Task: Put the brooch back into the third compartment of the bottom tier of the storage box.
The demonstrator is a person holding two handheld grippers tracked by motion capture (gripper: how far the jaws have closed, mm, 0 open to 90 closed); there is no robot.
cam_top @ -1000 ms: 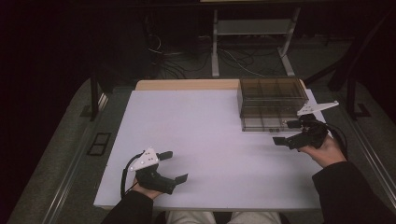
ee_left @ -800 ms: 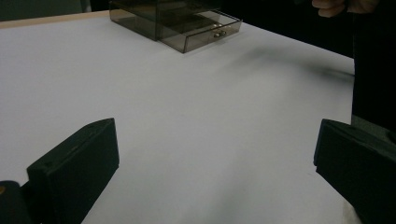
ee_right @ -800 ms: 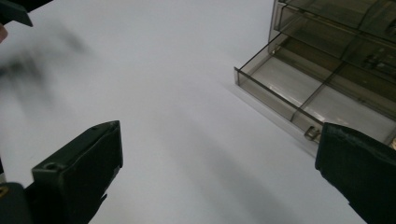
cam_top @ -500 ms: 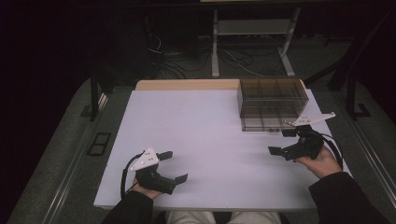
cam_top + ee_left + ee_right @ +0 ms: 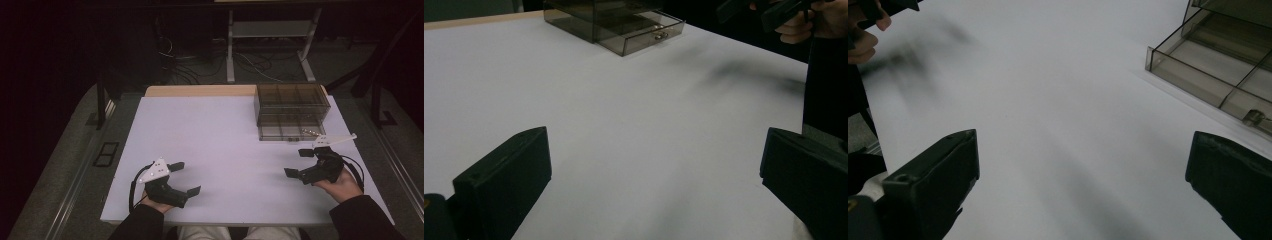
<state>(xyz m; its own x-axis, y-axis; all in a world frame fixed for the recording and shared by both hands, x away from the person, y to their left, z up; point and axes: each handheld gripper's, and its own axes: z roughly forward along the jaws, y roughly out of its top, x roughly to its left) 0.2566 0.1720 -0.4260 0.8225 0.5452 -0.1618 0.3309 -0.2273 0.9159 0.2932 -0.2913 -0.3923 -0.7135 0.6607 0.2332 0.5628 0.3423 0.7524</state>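
Low over the table (image 5: 225, 140), left gripper (image 5: 182, 178) and right gripper (image 5: 299, 163) gape wide (seemingly empty).

The drawer box (image 5: 292, 105) stands on the table (image 5: 225, 135) at its far right corner, its bottom drawer (image 5: 289, 132) pulled out toward the near edge. The right gripper (image 5: 300, 162) hangs just before the box, slightly to its right. The left gripper (image 5: 185, 177) lies well left of the box, by the table's near edge.

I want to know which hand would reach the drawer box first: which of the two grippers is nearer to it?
The right gripper, just in front of the smoky drawer box; the left gripper sits far across the table.
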